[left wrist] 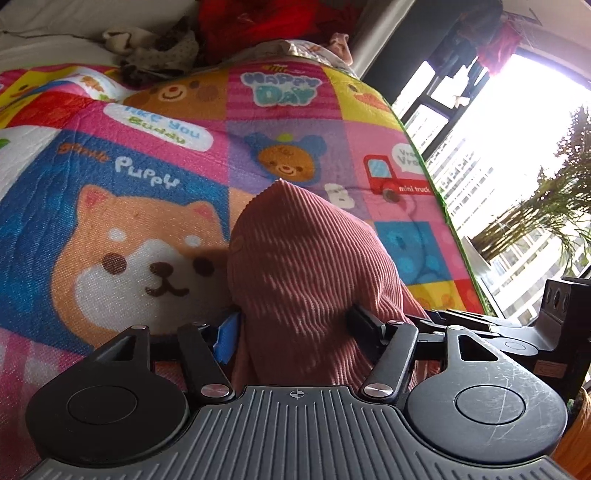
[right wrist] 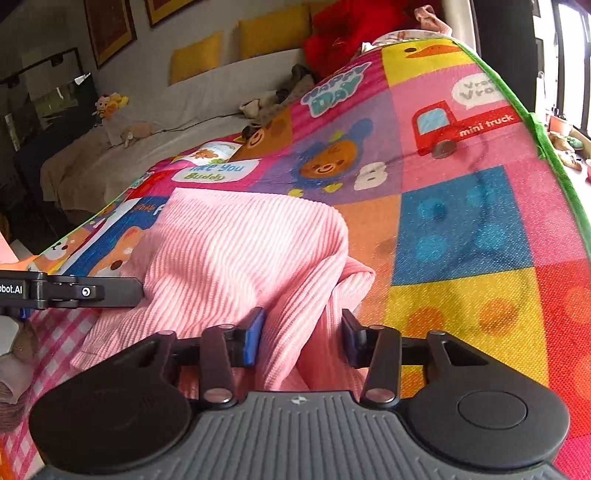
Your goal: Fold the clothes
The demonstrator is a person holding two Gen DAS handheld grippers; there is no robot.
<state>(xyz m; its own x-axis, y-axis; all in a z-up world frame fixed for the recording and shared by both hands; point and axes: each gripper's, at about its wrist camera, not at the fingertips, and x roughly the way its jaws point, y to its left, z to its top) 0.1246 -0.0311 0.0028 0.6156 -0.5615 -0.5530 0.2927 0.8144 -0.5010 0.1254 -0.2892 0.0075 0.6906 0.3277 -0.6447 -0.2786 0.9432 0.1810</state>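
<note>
A pink ribbed garment [left wrist: 295,251] lies bunched on a colourful cartoon play mat [left wrist: 147,147]. In the left wrist view it rises as a hump between the fingers of my left gripper [left wrist: 291,325], and both pads press into the cloth. In the right wrist view the garment [right wrist: 236,251] spreads leftward, and one fold runs back between the jaws of my right gripper [right wrist: 301,332], which is shut on it. One finger of the left gripper [right wrist: 110,291] reaches in from the left edge, with its tip at the garment's near left side.
The mat's green edge [right wrist: 554,162] drops off on the right towards a bright window [left wrist: 498,129] with plants [left wrist: 554,206]. Behind the mat is a white-covered couch [right wrist: 184,118] with yellow cushions [right wrist: 195,59], small clothes and a red plush [right wrist: 343,33].
</note>
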